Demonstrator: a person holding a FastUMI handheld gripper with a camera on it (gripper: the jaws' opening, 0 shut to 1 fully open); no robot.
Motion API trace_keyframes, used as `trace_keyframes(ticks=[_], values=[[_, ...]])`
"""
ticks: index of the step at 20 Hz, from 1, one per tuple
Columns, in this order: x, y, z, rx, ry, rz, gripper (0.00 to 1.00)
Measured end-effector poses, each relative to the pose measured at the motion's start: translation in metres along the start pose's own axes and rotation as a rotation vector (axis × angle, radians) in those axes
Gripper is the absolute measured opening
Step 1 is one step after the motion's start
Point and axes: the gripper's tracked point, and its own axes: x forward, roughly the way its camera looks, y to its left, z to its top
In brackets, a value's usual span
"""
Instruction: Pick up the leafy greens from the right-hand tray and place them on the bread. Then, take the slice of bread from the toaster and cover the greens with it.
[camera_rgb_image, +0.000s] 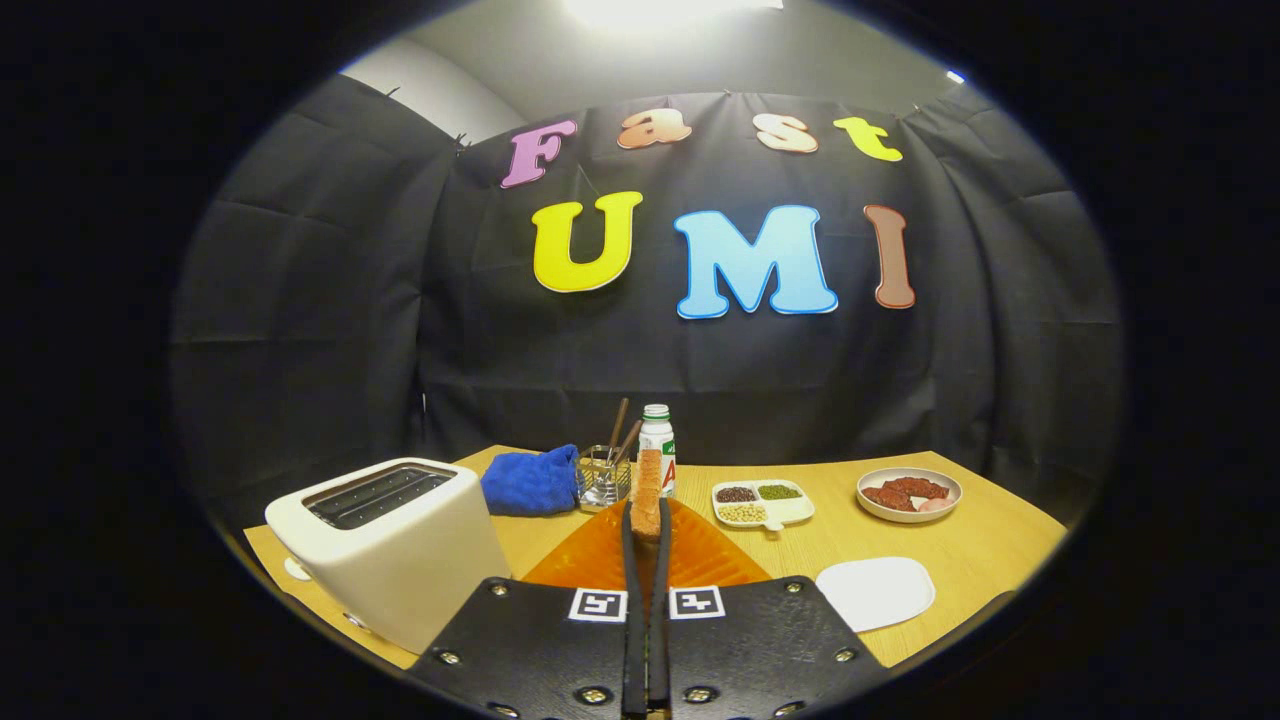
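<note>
**Bread slice pinched upright, right of the toaster**

Gripper (646, 512) narrowed to a slit, its 2 fingers pressing on the lower end of 1 bread slice (648, 478), held on edge and upright. Just right of the toaster (390, 545), above an orange mat (590, 562). Judged light, dry and stiff enough to stand, yet crumbly: gentle squeeze, hold near the crust, deep enough to stop swinging. Farther right of the toaster, a white tray (876, 592). Greens and bottom bread: cannot tell where, perhaps hidden beneath the gripper body.
</note>
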Motion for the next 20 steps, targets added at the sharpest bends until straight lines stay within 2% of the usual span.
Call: trace_keyframes(ticks=[5, 10, 15, 20], values=[[0.005, 0.011, -0.016, 0.015, 0.027, 0.025, 0.01], [0.008, 0.015, -0.026, -0.009, 0.009, -0.001, 0.02], [0.01, 0.029, -0.038, 0.015, 0.038, 0.044, 0.02], [0.012, 0.031, -0.047, 0.036, 0.055, 0.052, 0.02]])
